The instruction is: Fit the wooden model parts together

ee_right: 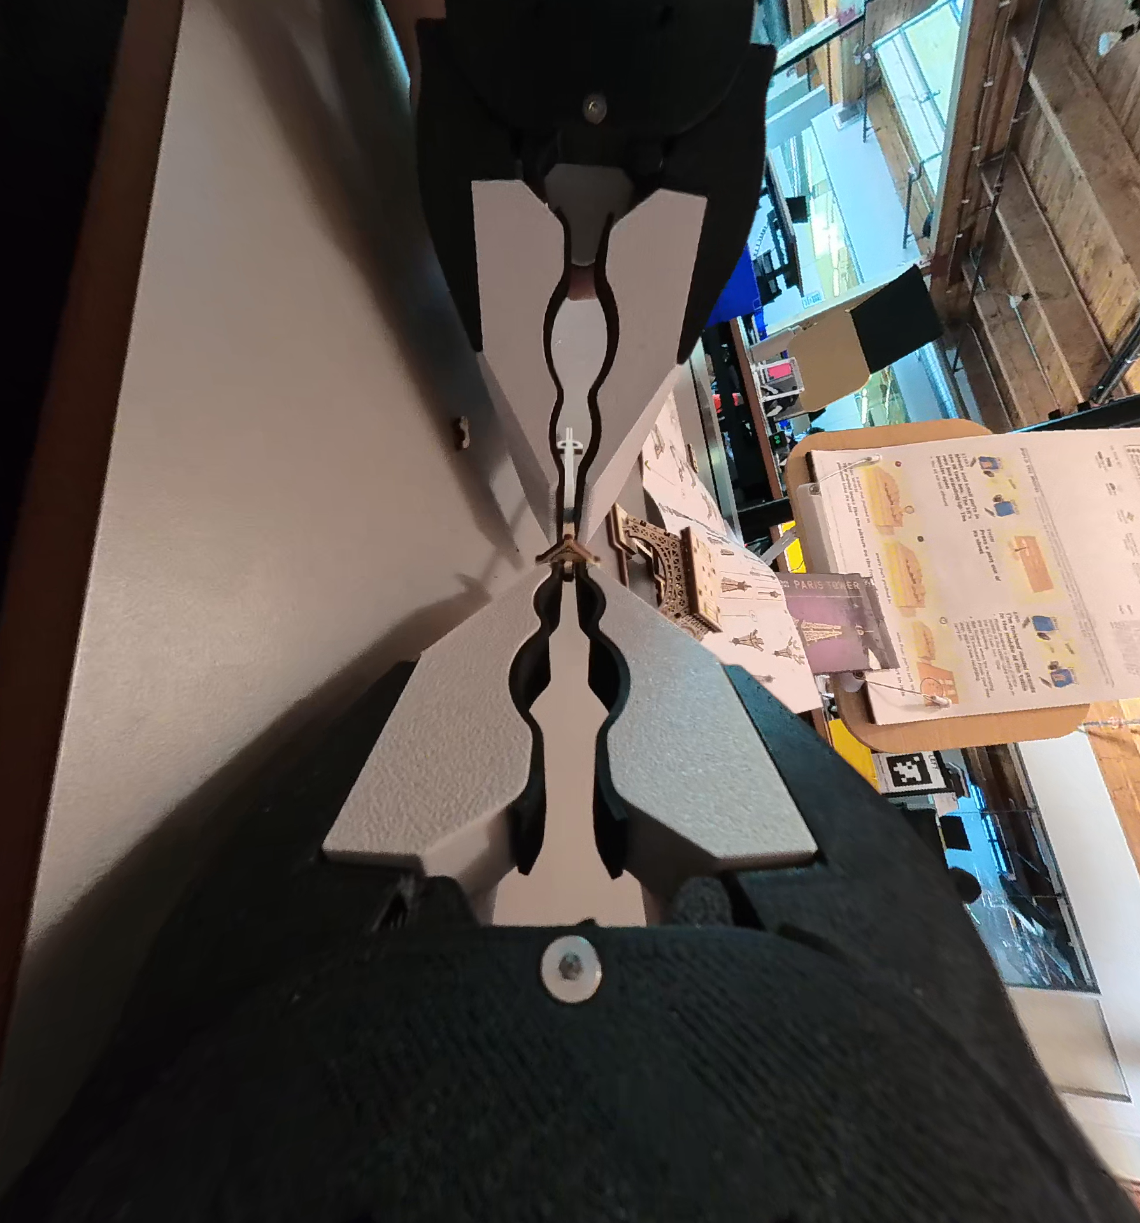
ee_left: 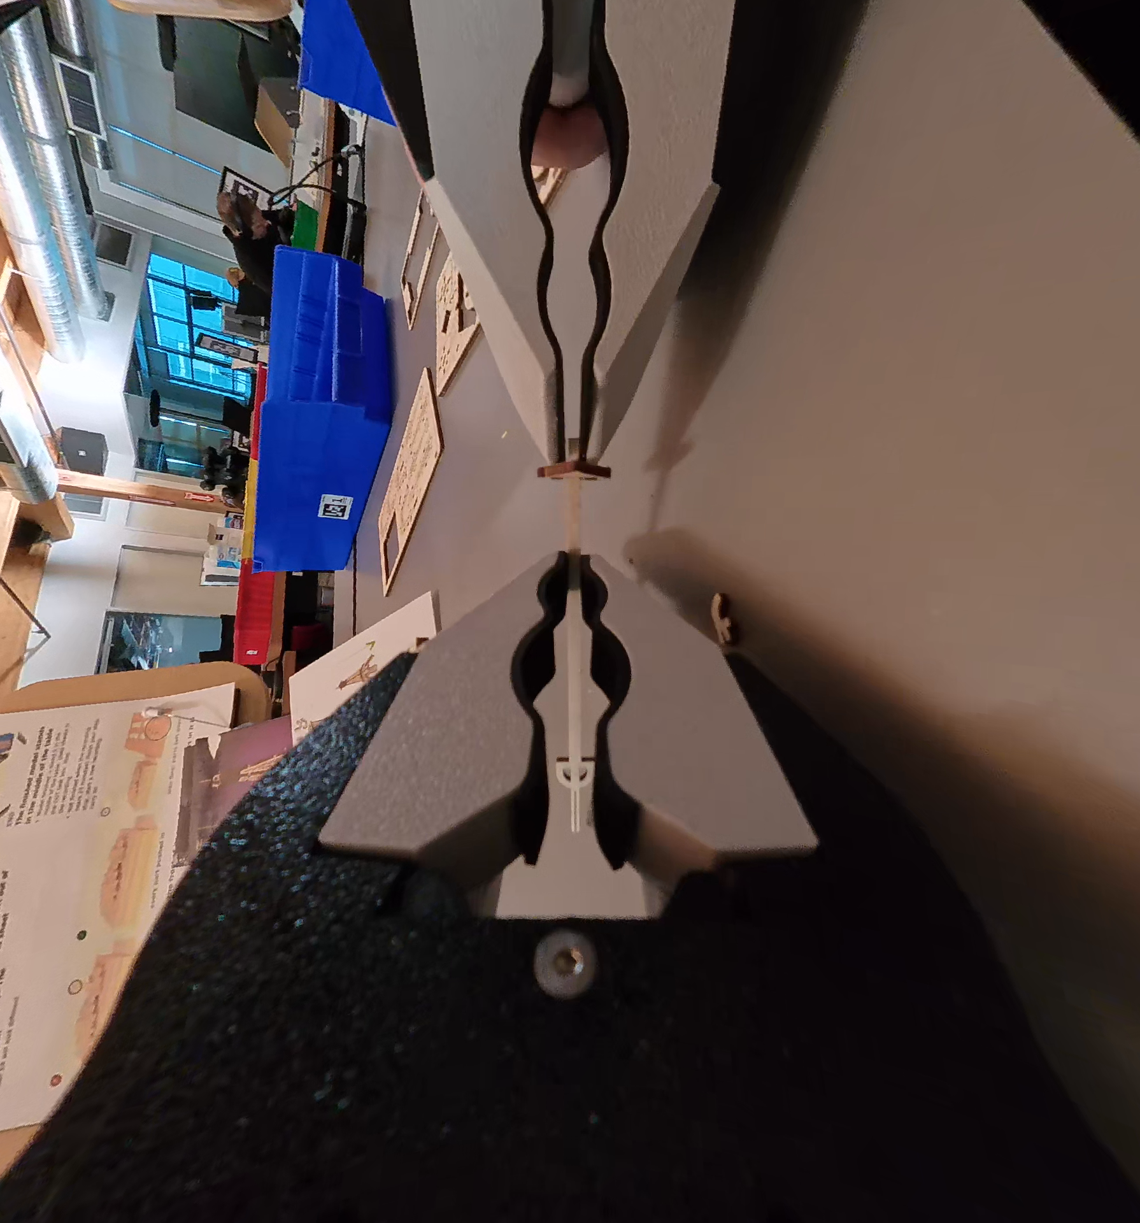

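Wooden parts: one spire strip (ee_left: 574, 523) pinched in left tongs (ee_left: 574, 562), one small piece (ee_right: 566, 554) pinched in right tongs (ee_right: 569, 574).

We see the left claw (ee_left: 572, 562) built from two pale grey wedge-shaped fingers (ee_left: 448, 748) lined on their inner faces with wavy black pads, set in a speckled black body with one silver screw (ee_left: 565, 961) at its centre. The right claw (ee_right: 569, 568) has the same make: grey textured fingers (ee_right: 448, 748), scalloped black pads, a matt black housing with fine print lines and a round silver screw (ee_right: 570, 969). A small white mark sits between the left fingers.
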`<state>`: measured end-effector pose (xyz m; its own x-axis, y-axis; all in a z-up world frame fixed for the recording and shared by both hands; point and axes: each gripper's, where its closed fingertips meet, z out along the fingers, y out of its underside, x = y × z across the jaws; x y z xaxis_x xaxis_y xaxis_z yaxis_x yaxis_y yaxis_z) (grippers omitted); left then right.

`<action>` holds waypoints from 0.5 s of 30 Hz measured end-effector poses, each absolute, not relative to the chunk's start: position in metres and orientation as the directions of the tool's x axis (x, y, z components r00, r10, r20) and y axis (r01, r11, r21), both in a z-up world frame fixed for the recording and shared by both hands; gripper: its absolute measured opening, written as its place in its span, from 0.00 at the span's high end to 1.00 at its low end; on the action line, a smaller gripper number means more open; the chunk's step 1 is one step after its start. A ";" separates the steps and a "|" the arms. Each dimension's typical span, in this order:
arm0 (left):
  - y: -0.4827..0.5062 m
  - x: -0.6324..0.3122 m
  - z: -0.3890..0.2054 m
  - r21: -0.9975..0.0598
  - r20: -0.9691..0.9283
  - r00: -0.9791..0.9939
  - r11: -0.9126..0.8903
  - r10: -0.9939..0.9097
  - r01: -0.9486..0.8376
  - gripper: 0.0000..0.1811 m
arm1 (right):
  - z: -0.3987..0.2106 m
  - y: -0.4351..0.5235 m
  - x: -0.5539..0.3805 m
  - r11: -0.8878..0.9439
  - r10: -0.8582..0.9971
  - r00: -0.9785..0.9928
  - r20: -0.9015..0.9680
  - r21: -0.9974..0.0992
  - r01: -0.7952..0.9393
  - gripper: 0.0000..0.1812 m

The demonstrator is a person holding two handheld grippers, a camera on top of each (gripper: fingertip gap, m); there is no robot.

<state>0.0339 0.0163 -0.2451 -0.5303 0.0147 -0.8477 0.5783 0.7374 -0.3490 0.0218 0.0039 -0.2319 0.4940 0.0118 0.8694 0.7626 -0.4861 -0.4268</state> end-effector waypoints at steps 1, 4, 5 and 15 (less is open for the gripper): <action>0.016 0.034 -0.245 -0.348 -0.847 -0.531 0.738 0.017 0.579 1.00 | -0.232 0.004 0.022 -0.488 0.016 0.493 0.870 -0.423 0.763 0.99; 0.016 0.034 -0.247 -0.334 -0.850 -0.527 0.745 0.027 0.578 1.00 | -0.232 0.003 0.022 -0.488 0.024 0.502 0.865 -0.428 0.761 0.99; 0.016 0.034 -0.249 -0.314 -0.856 -0.516 0.752 0.039 0.579 1.00 | -0.234 0.003 0.022 -0.493 0.034 0.505 0.863 -0.425 0.759 0.99; 0.015 0.046 -0.251 -0.276 -0.868 -0.497 0.819 0.012 0.503 1.00 | -0.234 0.000 0.032 -0.575 0.045 0.433 0.900 -0.331 0.748 0.99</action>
